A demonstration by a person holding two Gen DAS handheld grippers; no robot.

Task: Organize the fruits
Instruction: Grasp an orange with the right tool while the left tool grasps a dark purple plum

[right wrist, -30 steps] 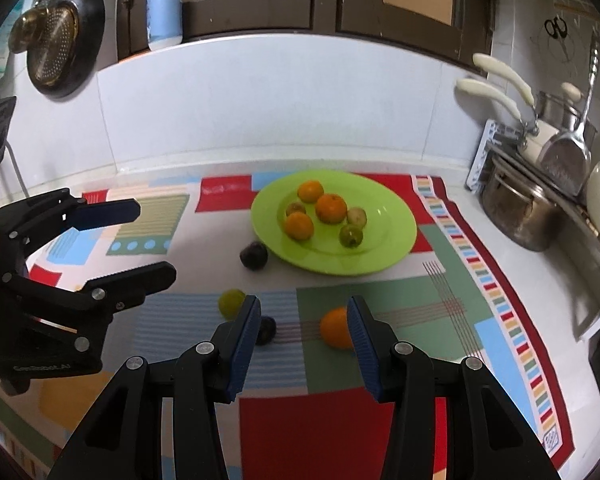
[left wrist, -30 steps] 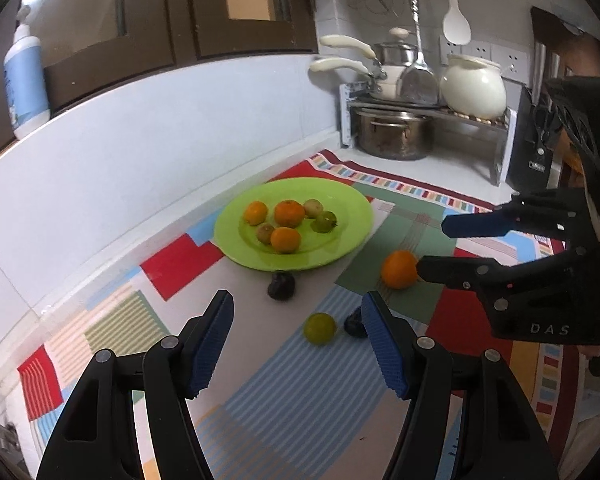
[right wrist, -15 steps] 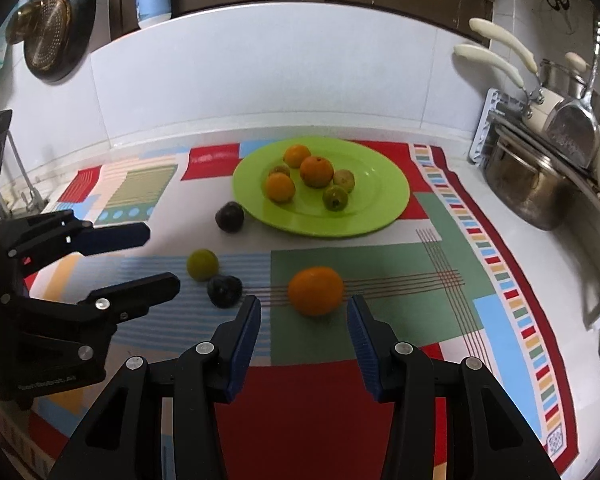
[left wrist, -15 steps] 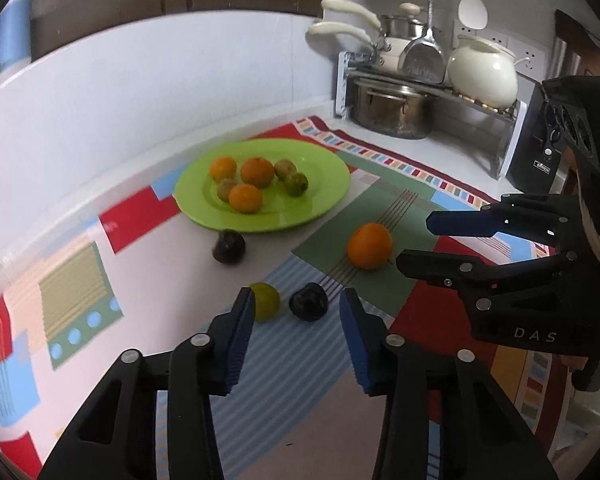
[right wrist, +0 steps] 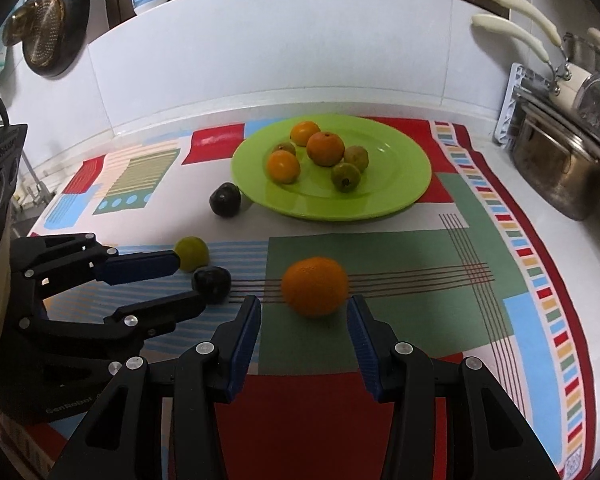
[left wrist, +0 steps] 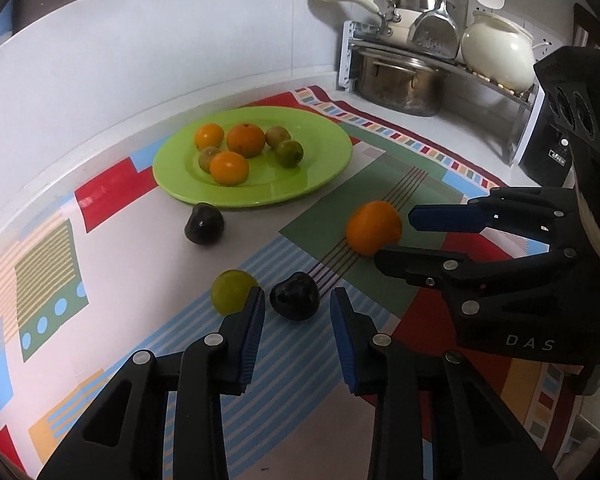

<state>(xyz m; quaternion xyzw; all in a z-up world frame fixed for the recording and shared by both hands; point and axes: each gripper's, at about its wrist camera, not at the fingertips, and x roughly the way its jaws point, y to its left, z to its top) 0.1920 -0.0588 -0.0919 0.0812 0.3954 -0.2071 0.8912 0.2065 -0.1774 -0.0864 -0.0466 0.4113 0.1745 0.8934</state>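
Observation:
A green plate [left wrist: 320,168] [right wrist: 404,168] holds several oranges and small green fruits. On the patterned mat lie a loose orange [left wrist: 374,227] [right wrist: 314,286], a green fruit [left wrist: 232,291] [right wrist: 192,253] and two dark fruits, one near the plate [left wrist: 204,224] [right wrist: 225,199]. My left gripper [left wrist: 297,314] [right wrist: 188,282] is open, its fingers on either side of the nearer dark fruit [left wrist: 295,296] [right wrist: 213,283]. My right gripper [right wrist: 304,322] [left wrist: 394,236] is open, with the loose orange just ahead between its fingers.
A rack [left wrist: 440,64] with a steel pot, pans and a white jar stands at the back right. A black box [left wrist: 548,152] sits beside it. A white wall runs behind the mat. A strainer [right wrist: 44,36] hangs on the left wall.
Both grippers have moved forward and down toward the mat. The left now straddles the dark fruit and the right has closed in on the loose orange.

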